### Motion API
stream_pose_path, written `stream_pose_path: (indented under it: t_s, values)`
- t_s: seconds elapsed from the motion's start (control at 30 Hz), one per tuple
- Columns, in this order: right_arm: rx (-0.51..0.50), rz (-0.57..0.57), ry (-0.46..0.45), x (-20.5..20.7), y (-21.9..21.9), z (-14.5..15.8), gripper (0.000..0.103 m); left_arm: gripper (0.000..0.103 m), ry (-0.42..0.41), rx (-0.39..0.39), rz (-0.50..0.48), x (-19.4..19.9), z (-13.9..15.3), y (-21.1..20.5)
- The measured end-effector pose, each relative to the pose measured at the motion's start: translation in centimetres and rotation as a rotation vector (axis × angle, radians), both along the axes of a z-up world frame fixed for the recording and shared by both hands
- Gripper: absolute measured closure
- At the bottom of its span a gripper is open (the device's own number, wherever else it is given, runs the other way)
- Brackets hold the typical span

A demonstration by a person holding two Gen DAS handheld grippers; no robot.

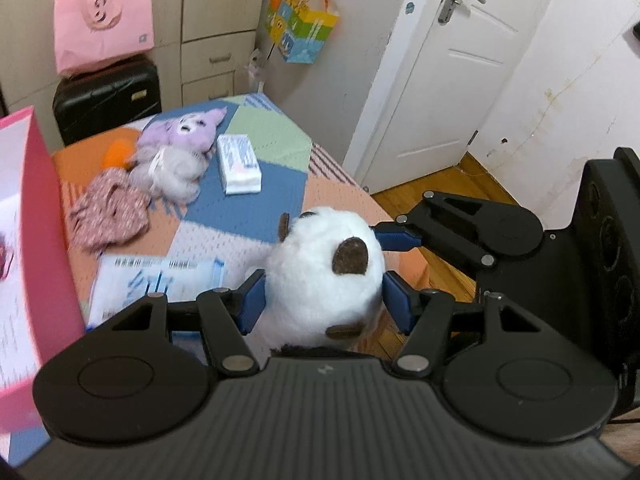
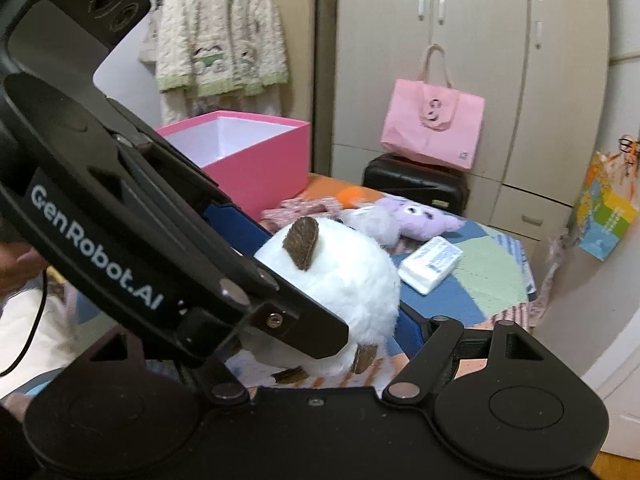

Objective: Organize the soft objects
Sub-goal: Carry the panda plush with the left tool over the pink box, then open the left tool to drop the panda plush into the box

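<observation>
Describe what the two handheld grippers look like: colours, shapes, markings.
Both are matte black. The left gripper has a ribbed body, round pivot discs, silver rivets, triangular cut-outs in its linkage arms and blue finger pads. The right gripper matches. White lettering "GenRobot.AI" runs along the left gripper's side.

We log a pink tote bag (image 1: 103, 20) sitting on top of a black suitcase (image 1: 107, 102), both against the beige wardrobe (image 2: 480, 60). We see a colourful paper bag (image 1: 302, 26) hanging on the wall beside the white door (image 1: 452, 64), which has a metal handle. A knitted cardigan (image 2: 220, 36) hangs up behind. Wooden floor (image 1: 432, 196) shows past the bed's edge. A white tissue pack (image 1: 239, 164) and a printed plastic mailer (image 1: 156, 280) lie on the patchwork cover (image 1: 264, 204).
</observation>
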State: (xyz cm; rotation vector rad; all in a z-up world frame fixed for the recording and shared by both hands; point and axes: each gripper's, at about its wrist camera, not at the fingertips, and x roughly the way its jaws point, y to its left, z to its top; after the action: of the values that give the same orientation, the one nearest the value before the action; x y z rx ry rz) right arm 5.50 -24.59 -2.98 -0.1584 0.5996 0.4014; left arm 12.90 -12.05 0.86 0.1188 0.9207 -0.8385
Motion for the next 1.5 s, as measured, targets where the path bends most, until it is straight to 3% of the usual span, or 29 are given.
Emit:
stream_pose_path:
  t_s: [0.43,0.63,0.83,1.2,1.23,1.27,1.3,1.4,1.5]
  values:
    - [-0.068,0.187,-0.014,-2.3,5.2,3.1,0.022,0.042,0.035,0.008,0.075,-2.6,2.8,6.2]
    - [-0.062,0.248,-0.06,-1.7,7.7,5.4,0.022,0.042,-0.041,-0.037,0.137,-3.2,5.1,9.7]
    - [-0.033,0.277,-0.123,0.6,10.3,8.0,0.022,0.042,-0.135,-0.08,0.22,-2.4,7.0,12.9]
    - [0.048,0.366,-0.115,8.5,14.6,9.0,0.023,0.044,-0.108,-0.23,0.309,3.9,6.9,18.2]
    - [0.066,0.387,-0.089,9.5,15.0,8.8,0.026,0.045,-0.091,-0.255,0.291,4.4,6.5,18.5]
    - [0.082,0.415,-0.051,10.4,15.4,8.5,0.045,0.048,-0.066,-0.27,0.289,5.1,6.1,18.7]
    - [0.081,0.425,-0.011,11.4,15.9,8.1,0.05,0.048,-0.044,-0.274,0.299,6.0,5.6,19.0]
    - [0.055,0.415,-0.002,13.7,16.9,6.8,0.054,0.049,-0.004,-0.289,0.321,8.2,3.6,20.0]
    - [0.055,0.397,0.087,15.9,17.3,5.3,0.058,0.049,0.047,-0.289,0.337,10.1,1.5,21.0]
